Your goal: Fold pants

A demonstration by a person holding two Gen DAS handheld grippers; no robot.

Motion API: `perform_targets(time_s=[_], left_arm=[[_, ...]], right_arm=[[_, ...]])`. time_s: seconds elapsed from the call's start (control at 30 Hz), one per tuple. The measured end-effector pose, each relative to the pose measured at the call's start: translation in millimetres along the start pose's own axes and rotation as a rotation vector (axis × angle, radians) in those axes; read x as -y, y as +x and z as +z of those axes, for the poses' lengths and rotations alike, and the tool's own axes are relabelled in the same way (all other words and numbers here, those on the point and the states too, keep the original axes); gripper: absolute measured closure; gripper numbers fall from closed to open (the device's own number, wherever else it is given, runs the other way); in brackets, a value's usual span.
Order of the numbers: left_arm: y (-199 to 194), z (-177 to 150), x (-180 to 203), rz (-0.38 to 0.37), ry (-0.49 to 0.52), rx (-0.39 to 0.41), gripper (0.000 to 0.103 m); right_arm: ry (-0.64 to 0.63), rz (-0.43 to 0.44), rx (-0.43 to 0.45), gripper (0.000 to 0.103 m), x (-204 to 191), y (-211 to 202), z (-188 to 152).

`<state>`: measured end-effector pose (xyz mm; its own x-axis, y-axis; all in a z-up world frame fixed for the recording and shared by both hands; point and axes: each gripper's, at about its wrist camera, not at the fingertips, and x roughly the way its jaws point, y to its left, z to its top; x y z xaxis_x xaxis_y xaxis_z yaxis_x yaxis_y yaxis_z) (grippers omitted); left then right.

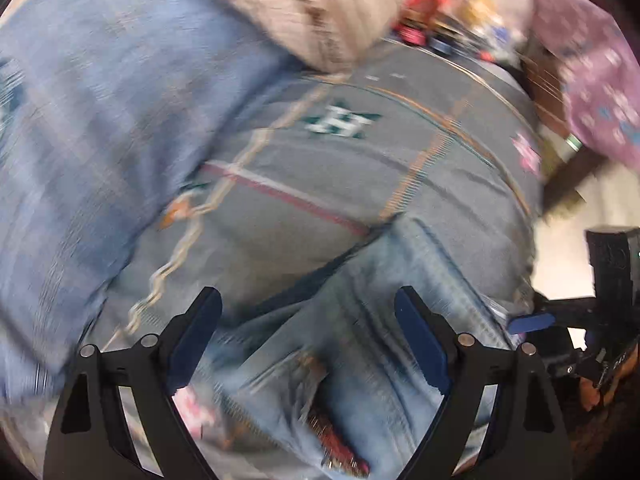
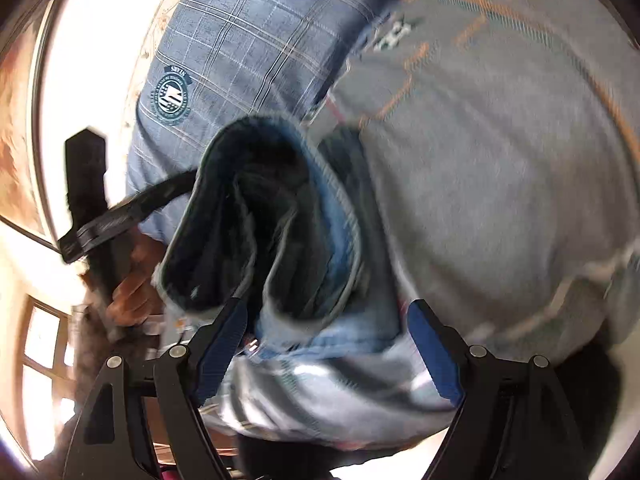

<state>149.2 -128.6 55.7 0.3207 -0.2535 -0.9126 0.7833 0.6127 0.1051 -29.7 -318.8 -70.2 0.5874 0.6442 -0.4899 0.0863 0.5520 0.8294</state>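
Light blue denim pants [image 1: 352, 344] lie on a grey patterned bed cover [image 1: 320, 184], blurred by motion. My left gripper [image 1: 308, 300] is open above the denim, its blue pads spread wide. In the right wrist view a rolled or folded end of the pants [image 2: 276, 232] shows its dark inside. My right gripper [image 2: 324, 312] is open with the denim between its fingers, not pinched. The right gripper also shows at the right edge of the left wrist view [image 1: 532, 322]. The left gripper and the hand holding it show at the left of the right wrist view [image 2: 96, 216].
A blue plaid pillow [image 2: 248, 52] lies beside the pants, also in the left wrist view [image 1: 88, 120]. A beige checked cushion [image 1: 316, 8] sits behind it. A purple floral cloth [image 1: 592, 68] and cluttered items [image 1: 440, 12] are at the back right. The bed edge [image 1: 536, 216] drops to a pale floor.
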Motion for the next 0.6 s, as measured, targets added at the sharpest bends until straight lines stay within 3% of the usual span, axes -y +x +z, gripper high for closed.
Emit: perform_targets(time_s=[0.1, 0.2, 0.27, 0.37, 0.4, 0.43, 0.47, 0.57, 0.6], left_arm=[[27.6, 8.5, 6.8, -0.073, 0.043, -0.062, 0.014], [64.3, 9.0, 18.4, -0.065, 0.068, -0.134, 0.014], [83.6, 5.8, 25.4, -0.054, 0.072, -0.166, 0.014], [87.8, 0.6, 26.2, -0.089, 0.022, -0.129, 0.014], [86.5, 0.1, 26.9, -0.090, 0.013, -0.117, 0.024], [84.2, -0.4, 28.9, -0.094, 0.011, -0.106, 0.033], [80.4, -1.2, 31.9, -0.106, 0.014, -0.098, 0.044], [59.7, -1.3, 45.3, -0.045, 0.049, -0.044, 0.065], [52.2, -0.1, 45.5, -0.048, 0.045, -0.024, 0.066]], right_arm=[[0.007, 0.044, -0.009, 0.019, -1.9, 6.6, -6.9], [-0.039, 0.039, 0.030, 0.019, -13.3, 10.4, -4.0], [-0.061, 0.034, 0.042, 0.026, -19.0, 14.8, 0.3], [-0.077, -0.019, -0.005, 0.036, -23.2, 30.4, 2.6], [-0.086, -0.042, -0.002, 0.041, -23.6, 32.3, 1.8], [-0.094, -0.049, -0.004, 0.056, -24.0, 33.4, 2.2], [-0.103, -0.042, -0.002, 0.079, -24.3, 33.5, 2.8], [-0.179, -0.016, 0.006, 0.089, -38.8, 31.1, 4.1], [-0.236, 0.000, 0.028, 0.089, -50.8, 25.2, 6.2]])
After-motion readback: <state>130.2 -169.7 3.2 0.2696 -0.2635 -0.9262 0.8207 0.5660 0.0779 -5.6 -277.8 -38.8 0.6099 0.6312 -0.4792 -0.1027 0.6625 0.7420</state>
